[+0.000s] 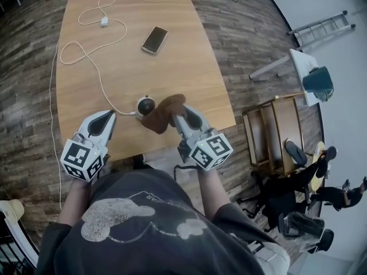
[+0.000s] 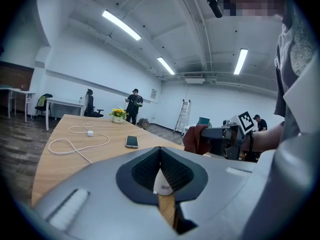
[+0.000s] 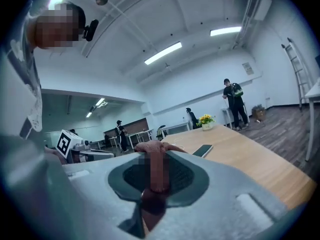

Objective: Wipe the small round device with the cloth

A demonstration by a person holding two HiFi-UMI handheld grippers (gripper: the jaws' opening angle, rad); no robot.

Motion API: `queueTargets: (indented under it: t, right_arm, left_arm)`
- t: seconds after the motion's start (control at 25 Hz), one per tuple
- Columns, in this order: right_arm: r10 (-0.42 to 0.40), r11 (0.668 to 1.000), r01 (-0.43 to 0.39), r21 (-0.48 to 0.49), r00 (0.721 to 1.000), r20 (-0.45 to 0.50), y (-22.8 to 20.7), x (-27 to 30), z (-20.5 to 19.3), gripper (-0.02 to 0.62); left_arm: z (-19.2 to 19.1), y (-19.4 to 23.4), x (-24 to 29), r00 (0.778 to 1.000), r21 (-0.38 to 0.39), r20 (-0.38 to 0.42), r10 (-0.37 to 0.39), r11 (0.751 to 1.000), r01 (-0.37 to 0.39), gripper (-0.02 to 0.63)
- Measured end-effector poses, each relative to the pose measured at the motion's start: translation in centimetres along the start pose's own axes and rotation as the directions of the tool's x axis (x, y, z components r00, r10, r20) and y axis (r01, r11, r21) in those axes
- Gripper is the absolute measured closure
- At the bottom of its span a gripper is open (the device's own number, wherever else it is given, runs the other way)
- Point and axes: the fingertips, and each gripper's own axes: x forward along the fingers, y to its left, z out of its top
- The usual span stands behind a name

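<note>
A rounded wooden table point(image 1: 189, 67) with a smooth, pale grain stands on dark plank flooring. Toward its far edge a flat smartphone point(image 1: 154, 39) lies, and a thin white cable point(image 1: 94, 62) is looped along the left side through a small white adapter point(image 1: 104, 21). A pot of yellow flowers point(image 2: 118, 114) is seen at the far edge. Off the right edge, a ladder point(image 1: 321, 27) and a wooden cabinet point(image 1: 275, 133) are seen.

The small round device point(image 1: 145, 105), a dark dome on a white base, sits near the near edge, with the cable running into it. A soft, crumpled brown cloth point(image 1: 163, 113) is pinched in the right claw point(image 1: 182, 114) and meets the device's right side. The left claw point(image 1: 109, 115) is pressed together with nothing gripped, just left of the device.
</note>
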Motion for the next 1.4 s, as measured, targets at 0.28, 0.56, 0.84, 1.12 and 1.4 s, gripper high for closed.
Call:
queueTargets:
  t: [0.28,0.56,0.84,1.12,1.4]
  right_arm:
    - [0.046,0.998,-0.05,-0.024,0.991,-0.122,-1.5,4.1,-2.4,0.541]
    - [0.053,0.999,-0.052,0.008,0.972,-0.227,-3.0,7.4,-7.1,0.543]
    - [0.055,0.998,-0.047,0.033,0.94,-0.335,-5.4,8.5,-10.7,0.543]
    - [0.004,1.0,0.004,0.019,0.912,-0.41,-6.7,8.9,-13.5,0.543]
    - [-0.073,0.997,0.063,-0.039,0.921,-0.382,-6.7,8.1,-10.5,0.543]
  left_arm:
    - [0.3,0.1,0.6,1.0,0.0,-0.001,0.03,1.0,-0.03,0.588]
    - [-0.1,0.8,0.0,0.994,-0.013,-0.013,0.109,0.994,-0.109,0.588]
    - [-1.0,1.2,-0.3,0.985,-0.033,-0.024,0.173,0.984,-0.174,0.588]
    - [-1.2,1.7,-0.8,0.983,-0.051,-0.024,0.181,0.982,-0.182,0.588]
    - [-0.5,2.8,-0.9,0.99,-0.051,-0.016,0.143,0.988,-0.143,0.588]
